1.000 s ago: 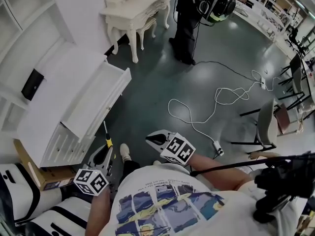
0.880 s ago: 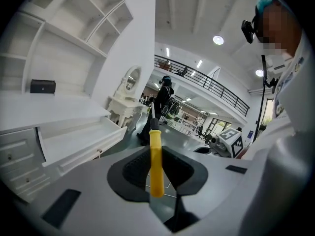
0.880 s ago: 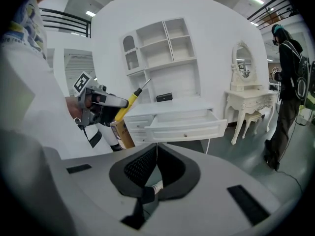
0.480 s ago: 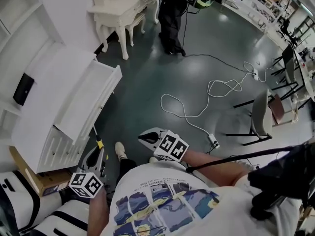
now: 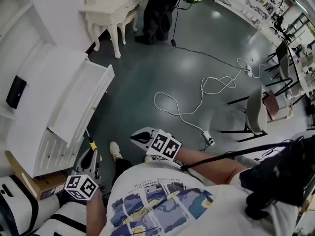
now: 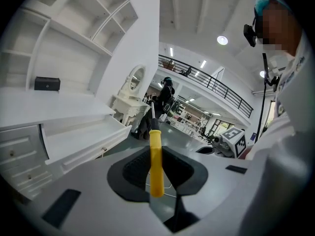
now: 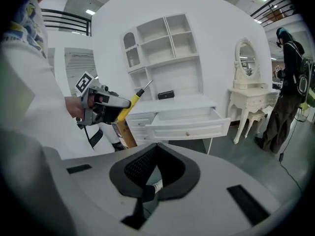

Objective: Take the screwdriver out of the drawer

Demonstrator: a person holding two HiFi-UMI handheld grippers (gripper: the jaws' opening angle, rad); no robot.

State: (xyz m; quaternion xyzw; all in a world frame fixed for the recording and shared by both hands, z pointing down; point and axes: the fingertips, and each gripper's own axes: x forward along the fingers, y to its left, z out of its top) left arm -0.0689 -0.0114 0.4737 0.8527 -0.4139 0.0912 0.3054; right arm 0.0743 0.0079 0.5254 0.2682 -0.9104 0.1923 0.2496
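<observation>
My left gripper (image 6: 156, 150) is shut on a yellow-handled screwdriver (image 6: 156, 167), whose metal shaft points out past the jaws. In the head view that gripper (image 5: 92, 152) hovers at the lower left, just in front of the open white drawer (image 5: 81, 102), with the screwdriver (image 5: 91, 144) clear of it. The right gripper view shows the left gripper (image 7: 106, 107) lifting the screwdriver (image 7: 133, 101) beside the pulled-out drawer (image 7: 187, 124). My right gripper (image 7: 156, 149) is shut and empty, and in the head view it (image 5: 139, 136) hangs over the dark floor.
The white desk (image 5: 34, 117) with shelves carries a small black box (image 5: 15, 90). A cardboard box (image 5: 34, 178) sits under it. A white cable (image 5: 197, 100) and power strip (image 5: 209, 141) lie on the floor. A dressing table (image 5: 113, 4), a standing person (image 5: 157, 9) and a chair (image 5: 256, 112) stand further off.
The head view has swung a little, so the furniture slides left in the picture. Both grippers keep their places and the screwdriver stays gripped.
</observation>
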